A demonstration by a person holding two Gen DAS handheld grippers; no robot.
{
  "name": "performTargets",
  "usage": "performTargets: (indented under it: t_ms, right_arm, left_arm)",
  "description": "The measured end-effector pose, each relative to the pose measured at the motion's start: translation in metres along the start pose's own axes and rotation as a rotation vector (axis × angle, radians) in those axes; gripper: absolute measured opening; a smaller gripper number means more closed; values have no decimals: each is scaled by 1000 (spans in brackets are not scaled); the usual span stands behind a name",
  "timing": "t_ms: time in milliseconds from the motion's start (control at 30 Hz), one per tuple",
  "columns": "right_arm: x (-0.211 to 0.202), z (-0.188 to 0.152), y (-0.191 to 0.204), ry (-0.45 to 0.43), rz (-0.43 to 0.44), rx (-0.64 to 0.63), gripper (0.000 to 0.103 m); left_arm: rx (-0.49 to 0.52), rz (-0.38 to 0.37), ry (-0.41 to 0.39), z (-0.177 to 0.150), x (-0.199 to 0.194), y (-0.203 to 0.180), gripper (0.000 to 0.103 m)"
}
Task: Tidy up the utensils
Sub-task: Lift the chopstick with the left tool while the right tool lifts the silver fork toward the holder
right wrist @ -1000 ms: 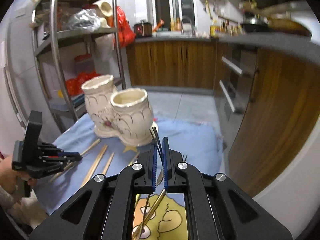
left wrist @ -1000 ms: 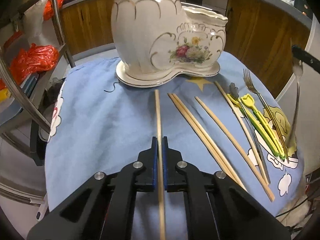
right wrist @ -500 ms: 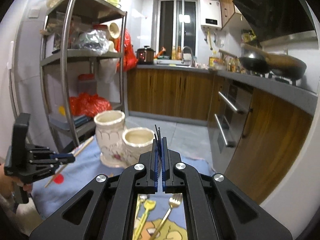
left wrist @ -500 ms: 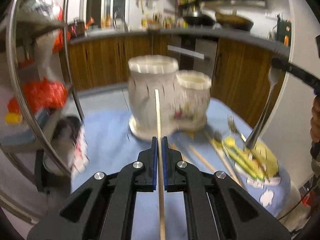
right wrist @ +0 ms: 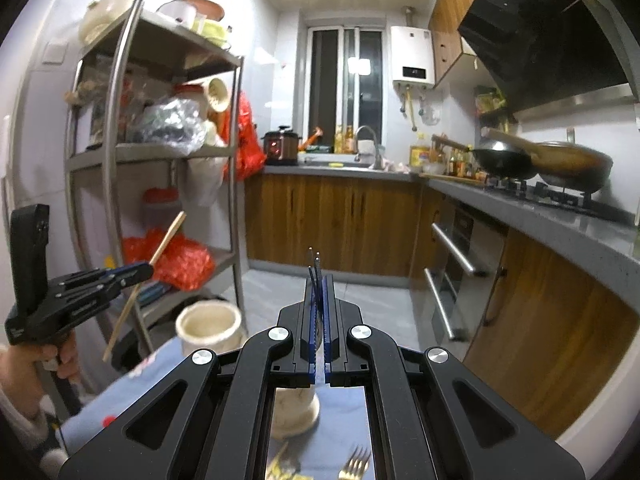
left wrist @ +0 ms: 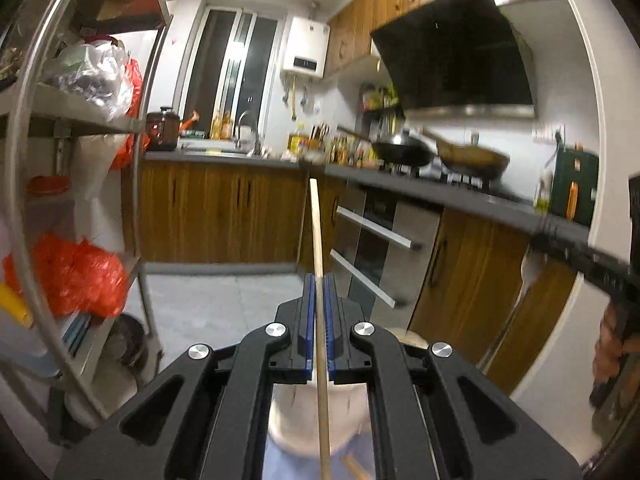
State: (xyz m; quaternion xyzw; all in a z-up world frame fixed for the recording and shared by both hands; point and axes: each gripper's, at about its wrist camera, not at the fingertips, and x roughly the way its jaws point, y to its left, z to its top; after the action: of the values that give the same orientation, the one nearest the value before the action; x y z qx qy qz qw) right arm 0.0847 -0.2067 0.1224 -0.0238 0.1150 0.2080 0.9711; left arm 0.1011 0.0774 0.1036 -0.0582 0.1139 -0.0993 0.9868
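My left gripper (left wrist: 319, 280) is shut on a wooden chopstick (left wrist: 316, 232), which points forward and up between the blue pads. From the right wrist view the left gripper (right wrist: 146, 270) holds the chopstick (right wrist: 168, 240) slanted in the air, above and left of the cream ceramic utensil holder (right wrist: 208, 326). My right gripper (right wrist: 319, 280) is shut on a metal spoon (right wrist: 314, 264), seen edge-on past the pads. In the left wrist view the right gripper (left wrist: 540, 240) carries the spoon (left wrist: 530, 272) hanging downward. The holder (left wrist: 296, 420) sits mostly hidden under the left gripper.
A fork (right wrist: 354, 464) lies on the blue cloth (right wrist: 160, 380) below the right gripper. A metal shelf rack (right wrist: 116, 160) with bags stands at the left. Wooden cabinets (right wrist: 340, 224) and a counter with woks (right wrist: 504, 160) run along the back and right.
Both grippers have risen and tipped upward. The chopstick was lifted off the cloth, and the spoon went up with the right gripper. The holder and table have dropped to the bottom of both views.
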Motion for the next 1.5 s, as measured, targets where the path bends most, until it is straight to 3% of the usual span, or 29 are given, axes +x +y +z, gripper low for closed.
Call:
performTargets:
  t_ms: [300,500,800,1300,1433,1500]
  right_arm:
    - [38,14,-4,-41,-79,14,4]
    - [70,-1,-6,22,-80,25,4]
    - [109,-33,-1,136,-39,30,4]
    - [128,-54,8,200,-41,35,4]
    - [130,-56,6,211,-45,47,4]
    - [131,-56,6,218,-41,53,4]
  left_arm:
    - [-91,-45,-7,20,78,12,4]
    - [-81,-8,7,4,109,13,4]
    - [0,2,21,-24,108,12,4]
    - [81,29,50,-51,89,11,5]
    - [72,27,57,-51,85,13,10]
    - [67,25,53,-50,81,14,34]
